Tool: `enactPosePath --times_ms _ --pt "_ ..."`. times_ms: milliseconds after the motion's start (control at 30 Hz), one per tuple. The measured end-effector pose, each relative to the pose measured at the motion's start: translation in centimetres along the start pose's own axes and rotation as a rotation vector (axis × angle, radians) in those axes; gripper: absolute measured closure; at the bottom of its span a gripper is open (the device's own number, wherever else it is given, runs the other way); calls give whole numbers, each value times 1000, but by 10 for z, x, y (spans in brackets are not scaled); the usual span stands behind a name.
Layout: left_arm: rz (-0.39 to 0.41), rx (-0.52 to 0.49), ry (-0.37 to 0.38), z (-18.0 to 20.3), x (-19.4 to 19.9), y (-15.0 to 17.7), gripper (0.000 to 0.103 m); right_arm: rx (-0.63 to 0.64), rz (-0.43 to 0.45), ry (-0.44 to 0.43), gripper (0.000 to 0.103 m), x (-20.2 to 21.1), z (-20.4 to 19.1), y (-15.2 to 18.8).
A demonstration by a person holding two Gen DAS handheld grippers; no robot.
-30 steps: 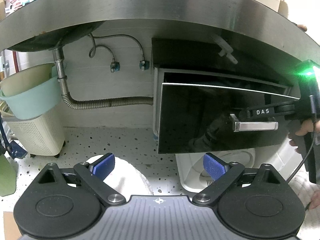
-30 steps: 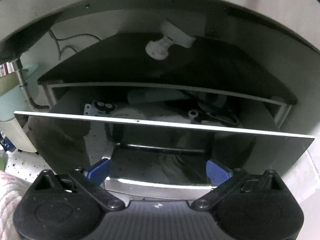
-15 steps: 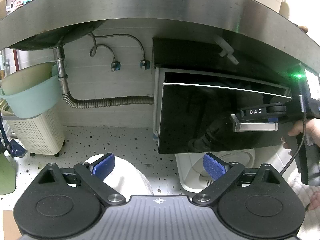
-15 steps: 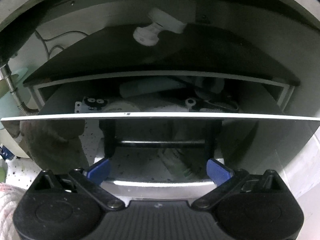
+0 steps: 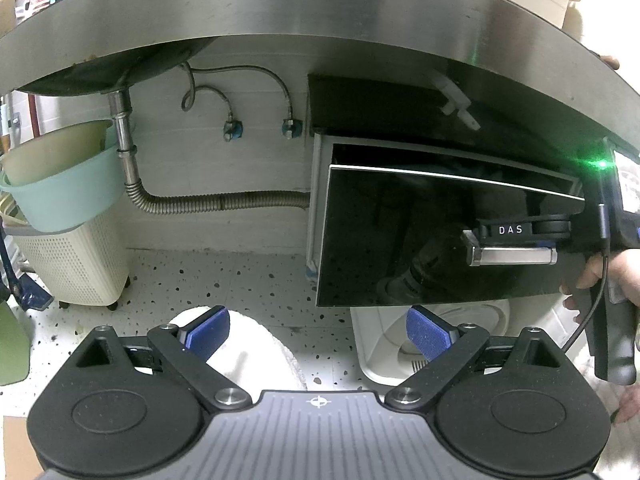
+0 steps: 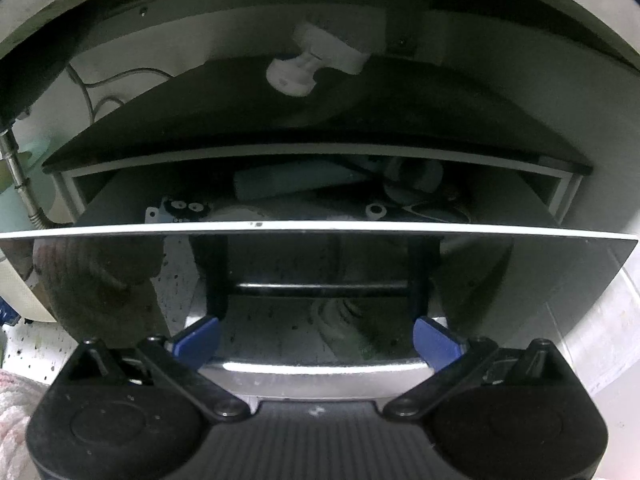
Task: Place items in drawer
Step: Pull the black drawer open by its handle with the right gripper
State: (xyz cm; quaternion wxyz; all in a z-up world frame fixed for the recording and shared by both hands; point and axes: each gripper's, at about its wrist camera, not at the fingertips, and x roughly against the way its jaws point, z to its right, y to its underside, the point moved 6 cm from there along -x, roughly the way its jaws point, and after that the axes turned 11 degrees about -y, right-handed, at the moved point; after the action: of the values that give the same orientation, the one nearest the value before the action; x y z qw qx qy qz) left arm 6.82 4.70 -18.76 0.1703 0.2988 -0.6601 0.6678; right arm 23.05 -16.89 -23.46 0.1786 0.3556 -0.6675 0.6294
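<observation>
The drawer [image 5: 400, 240] has a glossy black front and hangs partly pulled out under the steel counter. Its silver handle [image 5: 514, 256] is at the right. My right gripper [image 5: 516, 236] sits on top of that handle, held by a person's hand [image 5: 616, 276]. In the right wrist view the right gripper [image 6: 316, 340] is open, its blue pads [image 6: 196, 340] spread wide just above the handle [image 6: 316, 368]. Inside the drawer [image 6: 320, 226] lie a pale tube [image 6: 288, 182], a white card with black eyes [image 6: 180, 210] and other dim items. My left gripper [image 5: 319, 332] hangs open and empty near the floor.
The steel counter [image 5: 320, 12] overhangs everything. A drain pipe and corrugated hose [image 5: 220, 202] run along the back wall. A teal basin [image 5: 60, 192] sits on a cream perforated basket [image 5: 72, 268] at left. A white container [image 5: 440, 344] lies below the drawer, beside a fluffy white cloth [image 5: 248, 356].
The right gripper has levelled out against the drawer front, which now looks straight instead of slanted. The drawer's opening looks about the same. The left gripper has not moved.
</observation>
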Motion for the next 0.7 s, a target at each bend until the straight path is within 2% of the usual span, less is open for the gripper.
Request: enactPosePath --times_ms 700 --pt "-10 15 13 -3 -3 -2 7 3 18 2 0 10 -2 7"
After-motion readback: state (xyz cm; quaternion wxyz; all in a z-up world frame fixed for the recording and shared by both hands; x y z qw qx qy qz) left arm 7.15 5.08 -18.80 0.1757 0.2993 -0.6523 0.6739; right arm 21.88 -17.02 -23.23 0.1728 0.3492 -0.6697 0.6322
